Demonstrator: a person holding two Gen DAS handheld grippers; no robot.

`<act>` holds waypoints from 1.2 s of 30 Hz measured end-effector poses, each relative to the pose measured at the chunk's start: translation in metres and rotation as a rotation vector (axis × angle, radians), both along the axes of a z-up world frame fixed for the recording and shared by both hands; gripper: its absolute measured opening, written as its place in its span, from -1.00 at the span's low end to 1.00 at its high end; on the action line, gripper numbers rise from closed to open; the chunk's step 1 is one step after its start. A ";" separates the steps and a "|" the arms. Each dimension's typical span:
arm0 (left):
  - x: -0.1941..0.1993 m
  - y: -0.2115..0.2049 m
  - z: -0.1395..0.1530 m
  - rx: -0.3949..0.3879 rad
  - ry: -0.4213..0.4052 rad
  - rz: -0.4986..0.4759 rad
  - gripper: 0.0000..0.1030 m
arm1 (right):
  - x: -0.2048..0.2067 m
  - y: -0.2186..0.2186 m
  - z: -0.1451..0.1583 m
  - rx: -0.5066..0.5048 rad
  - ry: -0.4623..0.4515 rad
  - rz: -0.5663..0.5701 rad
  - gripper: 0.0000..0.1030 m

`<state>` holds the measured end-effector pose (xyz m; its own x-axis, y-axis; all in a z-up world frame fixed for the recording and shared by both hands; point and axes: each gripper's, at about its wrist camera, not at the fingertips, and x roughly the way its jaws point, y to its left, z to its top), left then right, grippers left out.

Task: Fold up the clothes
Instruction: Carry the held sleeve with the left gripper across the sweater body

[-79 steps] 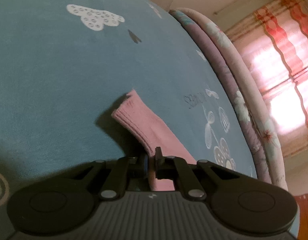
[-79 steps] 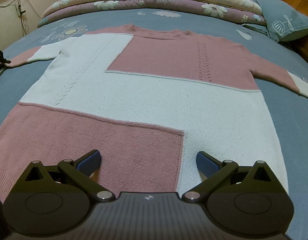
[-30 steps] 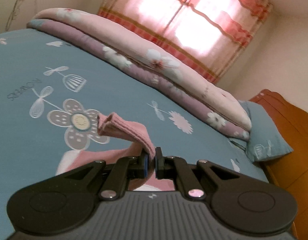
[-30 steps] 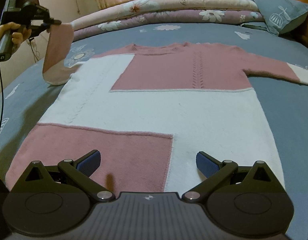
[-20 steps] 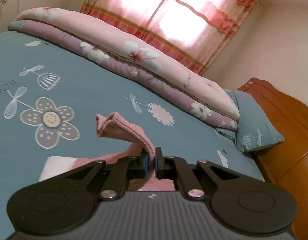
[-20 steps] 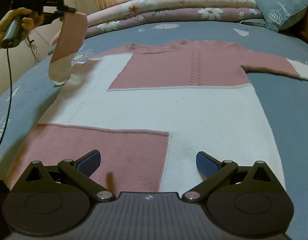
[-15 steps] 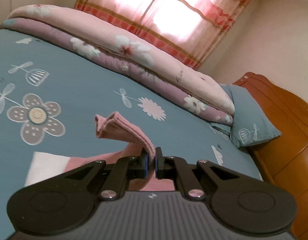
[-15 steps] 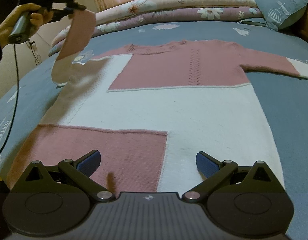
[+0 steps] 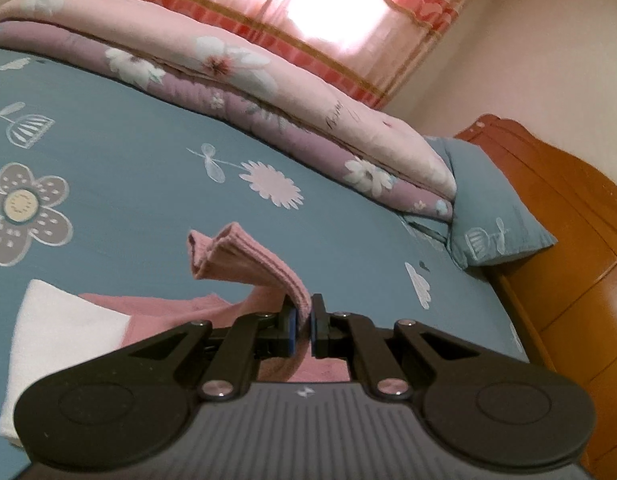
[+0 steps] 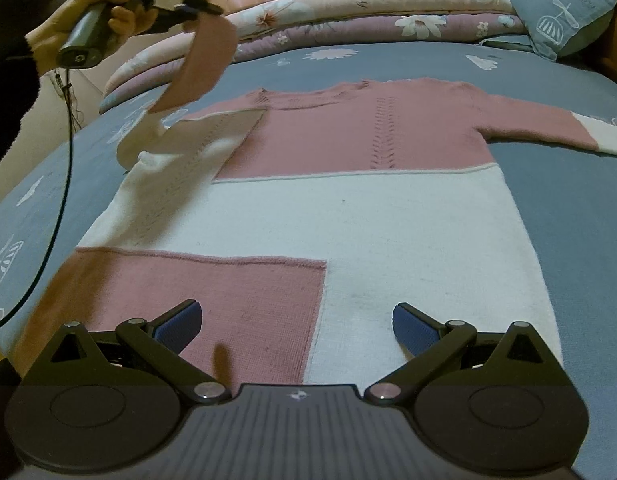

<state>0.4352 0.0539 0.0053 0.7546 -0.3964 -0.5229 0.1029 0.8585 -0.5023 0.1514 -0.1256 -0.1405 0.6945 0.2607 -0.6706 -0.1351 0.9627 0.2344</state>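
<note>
Sleeve-fold step: left gripper [image 9: 301, 317] fingers pinch the sweater [image 10: 348, 216] sleeve cuff [image 9: 244, 258] lifted above its shoulder, body flat on bed [image 10: 568, 208]; right gripper [image 10: 296, 324] fingers wide over hem; next likely lay sleeve across chest.

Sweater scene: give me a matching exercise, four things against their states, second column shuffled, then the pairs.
Things:
1. left gripper
2. right gripper
3. left sleeve
4. right sleeve

States:
A. lying flat on the bed
B. open, holding nothing
C. shut on cloth
D. lifted in the air

Pairs: 1-C, 2-B, 3-D, 4-A
</note>
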 end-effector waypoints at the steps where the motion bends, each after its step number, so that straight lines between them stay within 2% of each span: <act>1: 0.001 -0.005 -0.002 -0.001 0.005 -0.006 -0.93 | 0.000 0.000 0.000 0.001 0.000 0.000 1.00; 14: 0.011 -0.047 -0.037 0.027 0.078 -0.070 -0.93 | -0.001 -0.003 -0.001 0.000 0.003 0.004 1.00; 26: 0.013 -0.073 -0.062 0.050 0.118 -0.090 -0.93 | 0.000 -0.004 -0.002 0.000 0.003 0.005 1.00; 36: -0.005 -0.110 -0.086 0.223 0.101 -0.174 -0.92 | 0.000 -0.002 -0.002 -0.010 0.003 0.006 1.00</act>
